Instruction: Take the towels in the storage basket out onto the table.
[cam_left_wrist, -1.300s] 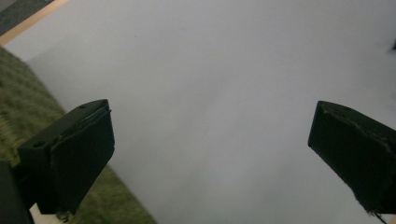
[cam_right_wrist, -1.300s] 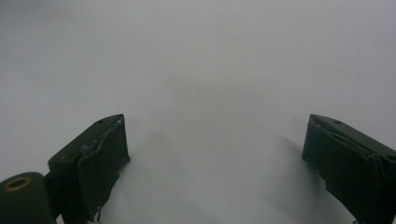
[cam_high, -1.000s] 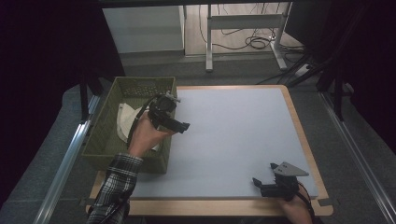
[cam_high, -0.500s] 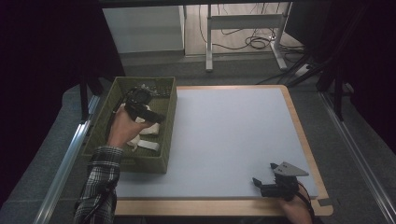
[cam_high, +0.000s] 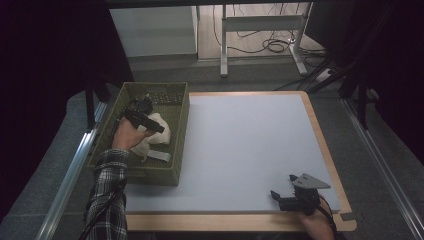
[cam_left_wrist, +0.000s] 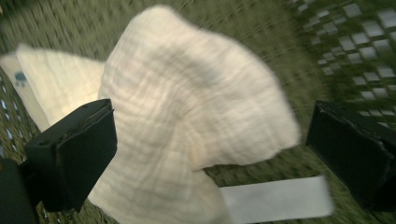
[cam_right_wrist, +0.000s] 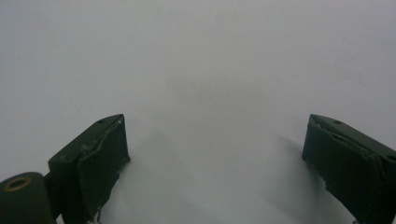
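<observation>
A crumpled white cloth (cam_high: 159, 136) lies inside a green mesh basket (cam_high: 150, 175) at the table's left edge. A hand in a plaid sleeve holds my left gripper (cam_high: 159, 129) low over it. In the left gripper view the cloth (cam_left_wrist: 187, 93) bulges between the two jaws, which stand wide apart, so the left gripper (cam_left_wrist: 210, 135) is open. A flat white strip (cam_left_wrist: 275, 198) lies on the basket floor beside the cloth. My right gripper (cam_high: 278, 199) rests near the table's front right corner, open (cam_right_wrist: 215, 154), with bare mat between its jaws.
A pale grey mat (cam_high: 250, 150) covers the table inside a wooden border (cam_high: 225, 222). A metal rail (cam_high: 70, 170) runs along the left of the basket. A desk frame (cam_high: 225, 45) and cables stand behind the table.
My left gripper swung from the basket's right side to its far part, then came back down over the cloth. The right gripper has stayed where it was.
</observation>
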